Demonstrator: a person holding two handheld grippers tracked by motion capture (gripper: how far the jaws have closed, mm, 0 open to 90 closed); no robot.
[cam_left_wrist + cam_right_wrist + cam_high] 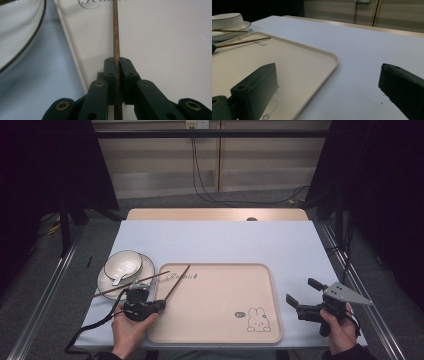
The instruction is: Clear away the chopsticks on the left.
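A brown chopstick (176, 283) slants over the left part of the beige tray (220, 320). My left gripper (161, 304) is shut on its near end. In the left gripper view my left gripper (118, 62) shows both pads pressed on the chopstick (115, 32), which runs straight ahead above the tray (162, 37). A second chopstick (127, 285) lies across the white plate (146, 270) that carries a bowl (123, 264) with a spoon (118, 279). My right gripper (303, 292) stands open over the table, right of the tray, with nothing between its jaws.
The light blue table cover (215, 240) stretches behind and around the tray. A bunny drawing (258, 319) marks the tray's near right corner. In the right gripper view my right gripper (328, 75) faces the tray (287, 62), with the held chopstick (244, 42) and bowl (227, 20) far left.
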